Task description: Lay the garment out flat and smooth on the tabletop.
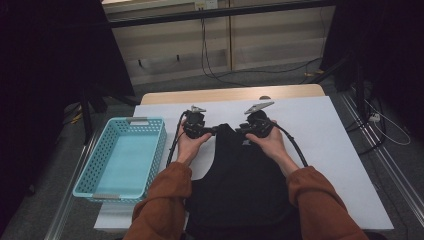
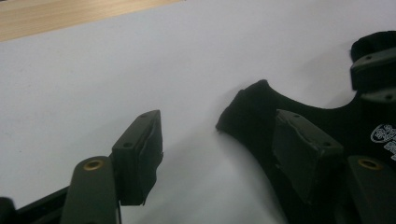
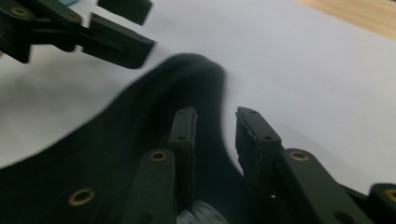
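Black vest spread flat as both hand-held grippers work its shoulders

Black fabric covers the middle of my white tabletop [image 1: 320, 150]: a sleeveless vest [image 1: 240, 185] lies flat, its hem toward six o'clock and its two shoulder straps pointing to twelve. I have my left hand-held gripper [image 1: 212, 131] at the vest's ten o'clock corner and my right hand-held gripper [image 1: 241, 131] at its one o'clock corner, the two close together across the neckline.

From the left gripper view, my left hand-held gripper [image 2: 224, 144] stands released: its jaws gape wide, one pad over bare white sheet, the other over the dark cloth, and the strap tip [image 2: 247, 109] lies between them without being pinched.

From the right gripper view, my right hand-held gripper [image 3: 215, 140] is also released, its jaws a narrow gap apart; the far pad hangs over the vest, the near one over its edge, and neither presses on it. The picture is blurred there.

A turquoise basket [image 1: 95, 165] sits at nine o'clock, half off the sheet and well apart from the vest. Bare wood [image 1: 230, 94] shows along the tabletop's twelve o'clock edge.
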Available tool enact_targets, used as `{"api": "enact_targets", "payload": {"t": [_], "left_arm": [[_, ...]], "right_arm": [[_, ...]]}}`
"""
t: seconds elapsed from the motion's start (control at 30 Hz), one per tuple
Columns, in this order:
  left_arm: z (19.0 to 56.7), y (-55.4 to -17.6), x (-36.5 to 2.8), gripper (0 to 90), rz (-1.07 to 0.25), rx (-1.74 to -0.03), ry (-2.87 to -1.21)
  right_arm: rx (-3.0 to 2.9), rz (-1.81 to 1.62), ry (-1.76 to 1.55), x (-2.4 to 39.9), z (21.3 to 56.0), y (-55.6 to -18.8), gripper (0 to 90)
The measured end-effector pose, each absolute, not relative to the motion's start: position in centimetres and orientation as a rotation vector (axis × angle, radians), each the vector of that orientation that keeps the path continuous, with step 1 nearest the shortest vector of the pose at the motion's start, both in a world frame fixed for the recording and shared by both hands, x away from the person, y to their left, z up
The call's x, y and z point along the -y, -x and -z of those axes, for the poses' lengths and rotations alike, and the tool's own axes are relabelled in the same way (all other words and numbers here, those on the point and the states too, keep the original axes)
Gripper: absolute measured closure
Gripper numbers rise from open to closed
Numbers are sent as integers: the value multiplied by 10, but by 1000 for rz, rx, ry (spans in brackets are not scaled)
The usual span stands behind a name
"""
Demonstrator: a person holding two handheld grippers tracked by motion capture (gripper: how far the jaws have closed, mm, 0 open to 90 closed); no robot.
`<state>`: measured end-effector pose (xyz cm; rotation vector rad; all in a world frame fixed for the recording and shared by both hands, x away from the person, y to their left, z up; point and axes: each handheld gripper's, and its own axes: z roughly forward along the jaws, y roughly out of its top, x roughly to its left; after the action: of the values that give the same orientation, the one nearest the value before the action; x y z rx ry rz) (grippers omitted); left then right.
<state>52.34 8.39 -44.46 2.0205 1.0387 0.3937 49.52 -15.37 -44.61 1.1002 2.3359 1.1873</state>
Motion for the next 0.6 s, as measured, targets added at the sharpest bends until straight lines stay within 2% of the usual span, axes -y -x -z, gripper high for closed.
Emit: {"api": "enact_targets", "payload": {"t": [0.13, 0.27, 0.43, 0.47, 0.53, 0.6], "left_arm": [[445, -520, -91, 202, -385, -1053, -2019], [446, -515, -96, 139, -409, -1047, -2016], [451, -513, -96, 129, -390, -1050, -2029], [452, -513, -96, 131, -398, -1049, -2036], [453, -513, -96, 132, -403, -1053, -2042], [453, -513, -97, 137, -399, -1056, -2043]], "right_arm": [[-2347, -1204, -1073, 134, 442, -497, 665], [-2370, -1189, -1059, 119, 441, -501, 664], [-2381, -1167, -1108, 110, 452, -510, 661], [-2386, -1166, -1121, 109, 454, -511, 684], [-2382, -1141, -1124, 106, 457, -512, 810], [-2369, -1154, -1134, 109, 458, -514, 884]]}}
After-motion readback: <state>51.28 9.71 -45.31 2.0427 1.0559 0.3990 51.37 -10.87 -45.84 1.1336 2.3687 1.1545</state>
